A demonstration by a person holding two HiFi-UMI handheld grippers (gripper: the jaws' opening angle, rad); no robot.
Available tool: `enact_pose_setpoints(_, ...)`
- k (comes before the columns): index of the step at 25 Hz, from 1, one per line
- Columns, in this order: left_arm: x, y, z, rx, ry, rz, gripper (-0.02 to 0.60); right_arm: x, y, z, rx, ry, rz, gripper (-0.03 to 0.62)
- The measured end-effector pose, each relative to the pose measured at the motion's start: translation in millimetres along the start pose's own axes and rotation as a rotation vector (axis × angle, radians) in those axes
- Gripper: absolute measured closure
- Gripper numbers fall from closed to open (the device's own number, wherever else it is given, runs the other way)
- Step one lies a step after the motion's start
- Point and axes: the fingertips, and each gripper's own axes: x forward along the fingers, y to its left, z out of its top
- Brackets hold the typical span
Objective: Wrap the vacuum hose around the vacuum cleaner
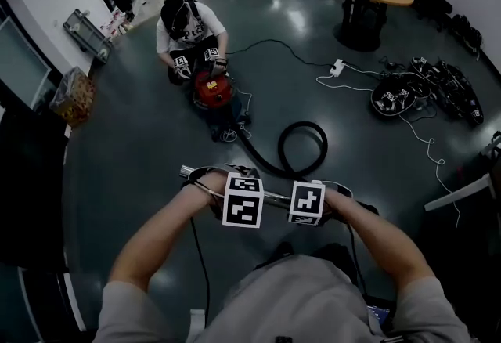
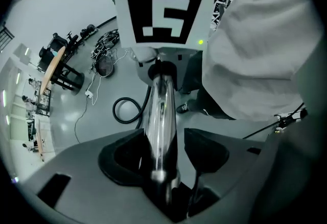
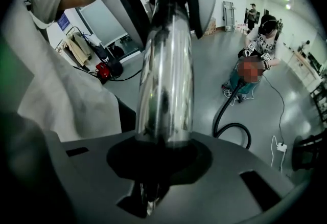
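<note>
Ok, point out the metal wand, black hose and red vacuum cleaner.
metal wand (image 3: 167, 80), right gripper view, middle of the shiny tube.
black hose (image 1: 305, 124), head view, top of its loop.
red vacuum cleaner (image 1: 212, 89), head view, red body.

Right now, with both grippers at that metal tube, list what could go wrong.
1. Only the right gripper clamps the metal tube. The left gripper stands open round it, so it may swing or slip.
2. The hose loops on the floor toward the vacuum cleaner, where another person crouches, hands on it. A pull could jerk it.
</note>
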Motion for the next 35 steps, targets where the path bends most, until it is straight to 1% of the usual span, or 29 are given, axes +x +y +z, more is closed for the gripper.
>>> enact_pose_setpoints(4, 14.7, -4.5, -7.0, -0.041, -0.003, -0.034, 0.345, 0.0, -0.9, 0.9, 0.037, -0.029, -0.03, 0.513)
enact_pose_setpoints(7, 22.3, -1.0, -10.2, -0.038, 0.022, -0.03, 0.365, -6.6, -0.3, -1.6, 0.061, -0.02, -0.03, 0.514)
enact_pose_setpoints(8, 24.6, 1.4, -11.1, -0.033, 0.029, -0.015, 0.39, -8.7, 0.3, -2.7, 0.067, -0.014, -0.028, 0.514)
enact_pose_setpoints(9, 27.0, 3.2, -11.2, -0.029, 0.029, 0.001, 0.428, -10.0, 1.2, -4.1, 0.072, -0.007, -0.024, 0.514)
enact_pose_setpoints(12, 31.9, 4.4, -7.2, -0.034, 0.004, 0.022, 0.434, -10.8, 0.6, -10.9, 0.068, 0.029, -0.02, 0.514)
enact_pose_setpoints(15, 35.8, -3.5, -2.1, -0.072, -0.034, -0.002, 0.437, -5.9, 0.4, -16.7, 0.051, 0.067, -0.025, 0.514)
enact_pose_setpoints(17, 38.0, -7.7, -1.0, -0.091, -0.055, -0.003, 0.439, -2.3, -0.4, -17.2, 0.042, 0.058, -0.024, 0.514)
enact_pose_setpoints(19, 38.1, -9.4, -1.2, -0.09, -0.064, 0.018, 0.439, -0.3, 1.3, -16.1, 0.026, 0.045, -0.017, 0.514)
enact_pose_setpoints(21, 38.4, -11.6, -0.4, -0.095, -0.069, 0.028, 0.439, -0.9, 3.2, -15.6, -0.002, 0.034, -0.03, 0.511)
enact_pose_setpoints(22, 39.6, -13.2, -0.9, -0.104, -0.072, 0.024, 0.439, -3.2, 2.4, -14.6, -0.014, 0.018, -0.046, 0.497)
enact_pose_setpoints(23, 41.7, -14.9, -2.7, -0.117, -0.074, 0.019, 0.439, -6.8, 0.1, -13.7, -0.017, -0.003, -0.064, 0.445)
enact_pose_setpoints(25, 47.2, -18.8, -9.5, -0.148, -0.079, 0.006, 0.439, -15.4, -7.9, -16.9, 0.014, -0.05, -0.097, 0.391)
enact_pose_setpoints(27, 51.9, -22.6, -14.8, -0.18, -0.092, -0.005, 0.439, -28.0, -14.6, -21.9, 0.051, -0.1, -0.132, 0.371)
enact_pose_setpoints(29, 55.2, -23.1, -15.8, -0.212, -0.113, -0.009, 0.439, -45.3, -20.1, -26.5, 0.076, -0.151, -0.187, 0.362)
enact_pose_setpoints(32, 62.0, -17.1, -14.8, -0.26, -0.14, -0.001, 0.439, -83.0, -33.0, -33.5, 0.13, -0.26, -0.317, 0.362)
enact_pose_setpoints(35, 69.0, -8.0, -12.6, -0.296, -0.161, 0.013, 0.439, -124.4, -41.4, -44.1, 0.236, -0.413, -0.426, 0.362)
